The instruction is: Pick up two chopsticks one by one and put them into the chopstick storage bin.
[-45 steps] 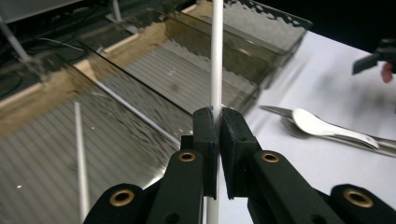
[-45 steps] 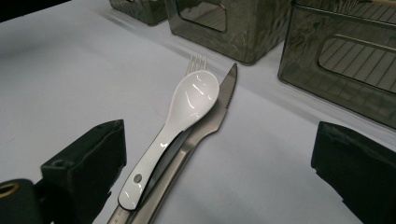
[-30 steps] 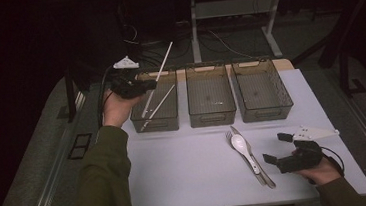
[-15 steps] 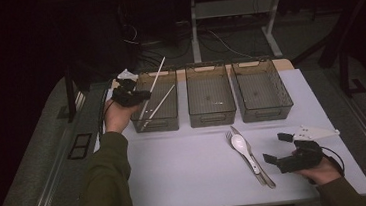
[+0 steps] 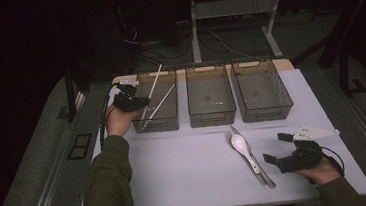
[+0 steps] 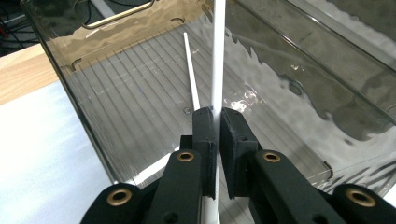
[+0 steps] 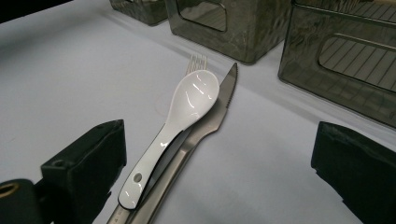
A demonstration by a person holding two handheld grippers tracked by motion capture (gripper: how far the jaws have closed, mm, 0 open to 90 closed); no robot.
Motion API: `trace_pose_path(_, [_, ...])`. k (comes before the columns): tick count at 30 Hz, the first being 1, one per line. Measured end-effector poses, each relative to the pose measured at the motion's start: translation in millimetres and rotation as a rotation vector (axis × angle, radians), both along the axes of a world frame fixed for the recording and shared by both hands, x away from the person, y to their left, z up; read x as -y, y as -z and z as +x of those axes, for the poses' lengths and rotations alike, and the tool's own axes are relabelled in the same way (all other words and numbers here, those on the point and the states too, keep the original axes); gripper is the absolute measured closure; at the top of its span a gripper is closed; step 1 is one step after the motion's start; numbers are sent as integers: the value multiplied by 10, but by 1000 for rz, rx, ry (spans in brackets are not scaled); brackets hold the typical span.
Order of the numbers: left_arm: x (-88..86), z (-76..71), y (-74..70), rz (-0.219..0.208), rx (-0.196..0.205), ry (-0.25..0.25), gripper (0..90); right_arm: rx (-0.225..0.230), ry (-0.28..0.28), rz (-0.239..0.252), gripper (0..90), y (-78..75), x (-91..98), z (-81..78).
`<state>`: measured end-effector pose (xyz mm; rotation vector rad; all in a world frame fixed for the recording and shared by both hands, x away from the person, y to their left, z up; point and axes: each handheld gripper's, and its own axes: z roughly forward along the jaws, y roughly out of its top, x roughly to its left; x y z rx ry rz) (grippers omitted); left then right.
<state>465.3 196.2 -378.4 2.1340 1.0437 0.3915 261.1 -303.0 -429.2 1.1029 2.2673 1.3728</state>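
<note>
My left gripper (image 5: 130,100) (image 6: 215,114) is shut on a long white stick (image 5: 155,83) (image 6: 218,56), which slants up over the left smoked-plastic bin (image 5: 159,126) (image 6: 116,28). A second white stick (image 5: 158,106) (image 6: 190,70) leans inside that bin. Near the table's front right, my right gripper (image 5: 277,148) (image 7: 222,140) stands open with wide jaws. Just ahead of it a white spoon (image 5: 240,144) (image 7: 187,109) lies on top of a metal fork (image 5: 229,136) (image 7: 196,59) and a knife (image 5: 256,162) (image 7: 224,93).
A middle bin (image 5: 212,118) and a right bin (image 5: 267,114) stand in a row with the left one at the back of the white table (image 5: 187,173). Table legs and cables lie on the dark floor behind.
My left hand has come down with the white stick, so the stick sits lower over the left bin. The right hand and the cutlery have not moved.
</note>
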Motion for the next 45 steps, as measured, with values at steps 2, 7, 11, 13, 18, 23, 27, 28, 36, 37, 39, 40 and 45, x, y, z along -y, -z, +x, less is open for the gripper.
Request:
trace_pose_path(2, [22, 3, 7, 8, -1, 5, 828, -1, 0, 1, 33, -1, 2, -1])
trace_pose_path(7, [28, 2, 23, 3, -4, 2, 822, 2, 0, 1, 33, -3, 6, -1])
trace_pose_path(11, [1, -15, 20, -15, 5, -9, 814, 6, -2, -1, 33, -4, 7, -1])
trace_pose_path(13, [-11, -33, 13, -29, 8, -7, 803, 5, -1, -1, 33, -4, 5, 0])
trace_pose_path(18, [-37, -113, -35, -101, 21, -6, 744, 3, 0, -1, 33, -3, 3, 0])
trace_pose_path(23, [-25, -227, -155, -159, 44, 32, 686, 3, -1, -4, 33, -5, -7, -1])
trace_pose_path(27, [29, -357, -231, -190, 49, 84, 640, 0, 2, -7, 33, 3, -1, 2])
trace_pose_path(28, [45, -401, -247, -191, 53, 88, 627, 1, 2, -7, 33, 2, 0, 0])
trace_pose_path(36, [121, -652, -282, -221, 51, 160, 543, 2, 3, -2, 33, -1, 11, -8])
trace_pose_path(37, [135, -683, -287, -221, 51, 166, 533, 2, 3, -2, 33, -2, 8, -9])
trace_pose_path(39, [170, -748, -301, -216, 65, 185, 508, 1, 0, -6, 32, 0, -2, -12])
trace_pose_path(40, [190, -779, -308, -216, 68, 193, 493, 4, 0, -6, 33, -2, -4, -12])
trace_pose_path(45, [271, -938, -326, -218, 92, 230, 444, 1, 5, -2, 32, -3, 3, -6])
